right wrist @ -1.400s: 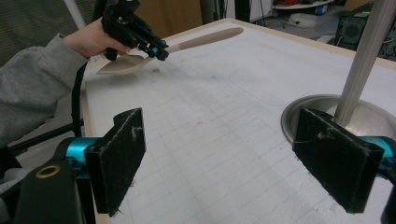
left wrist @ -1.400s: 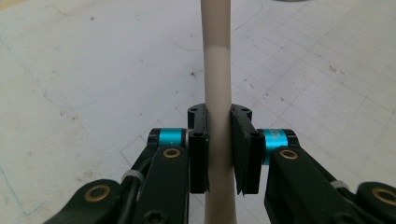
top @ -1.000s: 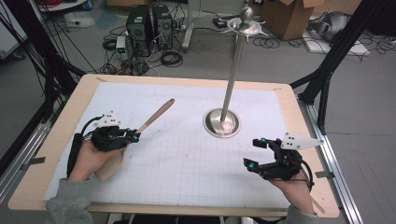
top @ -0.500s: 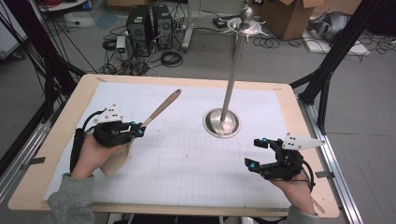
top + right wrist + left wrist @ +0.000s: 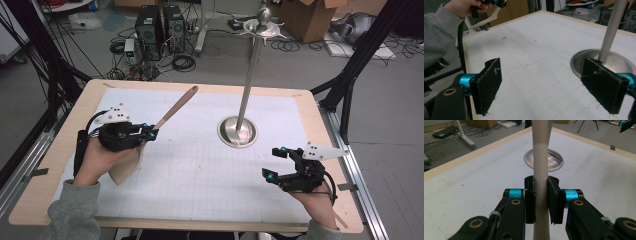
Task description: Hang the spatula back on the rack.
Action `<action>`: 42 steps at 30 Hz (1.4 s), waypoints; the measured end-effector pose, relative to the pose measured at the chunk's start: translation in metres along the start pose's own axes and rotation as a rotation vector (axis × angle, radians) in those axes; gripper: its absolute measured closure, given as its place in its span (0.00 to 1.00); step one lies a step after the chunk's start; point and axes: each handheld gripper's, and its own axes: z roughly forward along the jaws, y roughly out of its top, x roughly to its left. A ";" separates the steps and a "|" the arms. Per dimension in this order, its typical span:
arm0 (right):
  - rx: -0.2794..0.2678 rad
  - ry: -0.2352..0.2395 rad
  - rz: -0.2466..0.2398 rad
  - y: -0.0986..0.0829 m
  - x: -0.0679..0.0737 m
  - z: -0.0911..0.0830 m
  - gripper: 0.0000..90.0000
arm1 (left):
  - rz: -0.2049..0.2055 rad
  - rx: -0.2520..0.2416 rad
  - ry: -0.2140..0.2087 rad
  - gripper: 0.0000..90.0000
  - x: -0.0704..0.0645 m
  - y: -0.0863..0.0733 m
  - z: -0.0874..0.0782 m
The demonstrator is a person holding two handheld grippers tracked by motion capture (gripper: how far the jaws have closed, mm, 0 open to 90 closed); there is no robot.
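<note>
Cables, computer towers and cardboard boxes crowd the floor behind your worktop [image 5: 60, 150], which carries a white gridded mat inside a pale wooden rim. Your left tongs [image 5: 152, 134] are pinching a wooden spatula [image 5: 175, 107] on its handle, and the piece is lifted off the mat over the left half of the worktop. From the high view its rounded handle end points up and away towards the far edge, while the broad flat blade hangs down beneath your left hand [image 5: 97, 160], partly hidden by it. In the left gripper view the pale handle [image 5: 541, 170] runs straight up between the two black jaws, and both of its ends are cut off by the frame. How far the blade hangs above the mat is hard to make out.

Your right tongs [image 5: 276, 162] are spread wide and hold nothing, low over the near right part of the worktop. A metal stand [image 5: 238, 131] has its round base on the mat right of centre, well apart from the spatula; its pole rises to a hooked top [image 5: 263, 22].
</note>
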 end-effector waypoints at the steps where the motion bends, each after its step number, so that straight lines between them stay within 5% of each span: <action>1: -0.001 -0.002 -0.001 0.000 0.000 0.000 0.18 | 0.006 0.001 0.001 0.87 -0.001 0.003 0.000; 15: -0.010 -0.001 0.004 0.000 -0.001 -0.002 0.18 | 0.050 -0.005 0.022 0.87 -0.007 0.032 -0.008; 42: -0.038 0.002 0.008 -0.001 -0.004 -0.007 0.18 | 0.090 -0.049 -0.047 0.87 -0.010 0.074 0.000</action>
